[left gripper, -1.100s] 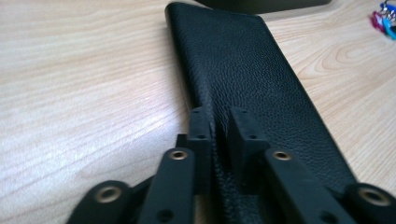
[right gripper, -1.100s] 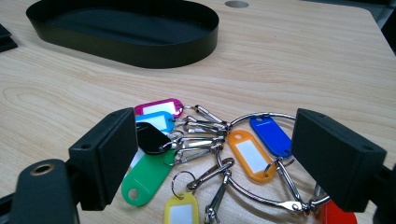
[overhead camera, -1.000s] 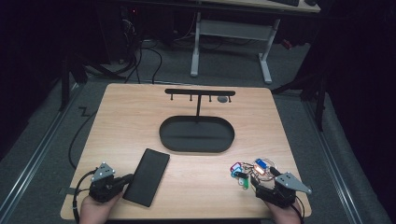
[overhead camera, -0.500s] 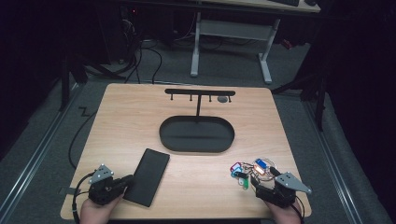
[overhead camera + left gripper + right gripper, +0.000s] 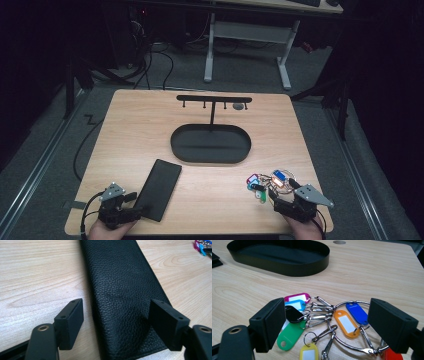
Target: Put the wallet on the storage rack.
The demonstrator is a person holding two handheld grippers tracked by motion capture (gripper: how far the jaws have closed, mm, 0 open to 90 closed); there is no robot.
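Observation:
A black leather wallet [image 5: 159, 189] lies flat near the table's front left; its near end sits between the jaws of my open left gripper [image 5: 131, 206], also seen close up as the wallet [image 5: 120, 290] and left gripper [image 5: 120, 325]. A metal ring with several coloured key tags [image 5: 270, 184] lies at the front right. My right gripper [image 5: 286, 196] stands open just behind it, its jaws on either side of the key tags [image 5: 329, 320] with the right gripper [image 5: 324, 325] touching nothing I can see.
A black oval tray [image 5: 211, 145] sits mid-table, with a black T-shaped hook rack [image 5: 214, 100] rising behind it. The tray's wall [image 5: 287, 267] lies beyond the key tags. Dark floor, cables and a desk frame surround the table.

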